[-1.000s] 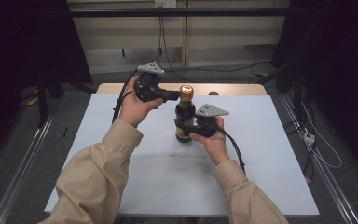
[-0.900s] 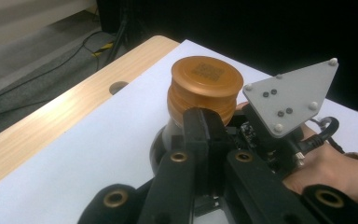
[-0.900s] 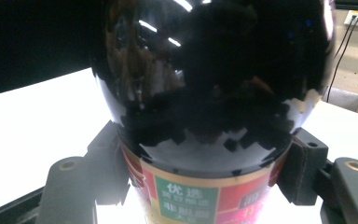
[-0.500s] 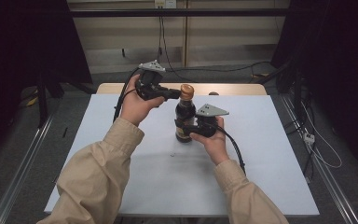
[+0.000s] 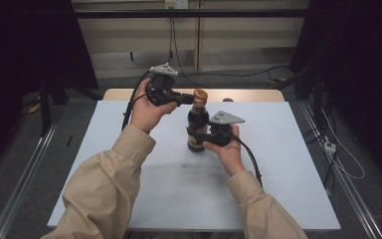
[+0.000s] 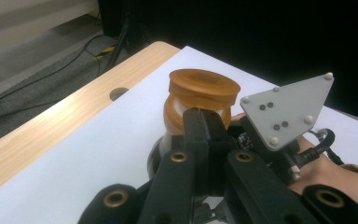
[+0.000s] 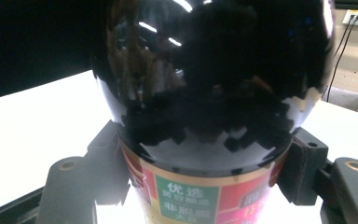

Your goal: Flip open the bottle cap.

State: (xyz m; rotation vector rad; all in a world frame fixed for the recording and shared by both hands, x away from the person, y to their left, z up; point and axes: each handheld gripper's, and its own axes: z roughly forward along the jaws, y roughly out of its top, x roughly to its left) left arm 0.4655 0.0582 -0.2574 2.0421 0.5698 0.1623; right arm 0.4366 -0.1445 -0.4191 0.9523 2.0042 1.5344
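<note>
A dark glass bottle with an orange-brown cap stands upright on the white table. My right gripper is shut on its lower body from the right. In the right gripper view the bottle sits between the two jaws of the right gripper, above a red and green label. My left gripper comes in from the left at cap height. In the left gripper view, the left gripper has its jaws pressed together, their tip against the neck just under the cap.
A bare wooden strip with a round hole runs along the table's far edge. Cables lie on the floor behind. The right gripper's grey plate stands close beside the left jaws. Dark stands flank the table.
</note>
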